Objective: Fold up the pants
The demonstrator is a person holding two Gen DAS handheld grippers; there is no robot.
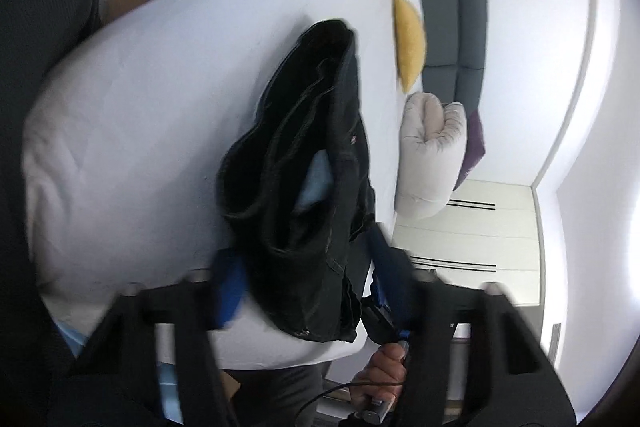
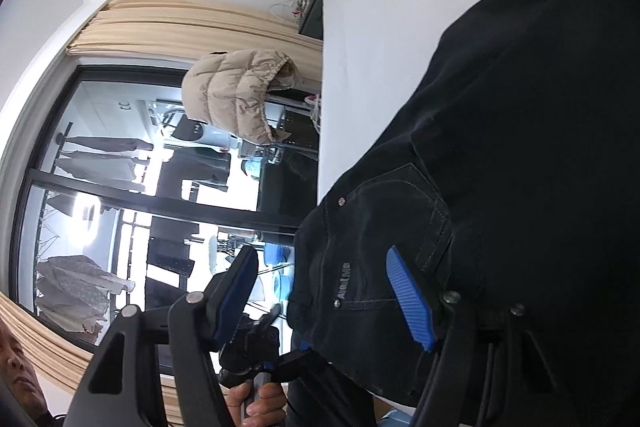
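With the left gripper [image 1: 304, 291] fingers clamped on the black pants [image 1: 304, 155] heaped at the bed's [image 1: 132, 99] near edge, bring the right gripper [image 2: 332, 295], fingers apart, onto the waistband before pulling flat.

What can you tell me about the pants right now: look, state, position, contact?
The pants are black denim, bunched lengthwise on the white bed, not yet folded flat. The right wrist view shows the waist end: a stitched pocket, rivets and a grey lettered label. That end hangs past the bed's edge. The left gripper has fabric between its blue pads; the right gripper straddles the waistband with its jaws apart, one pad lying against the pocket.
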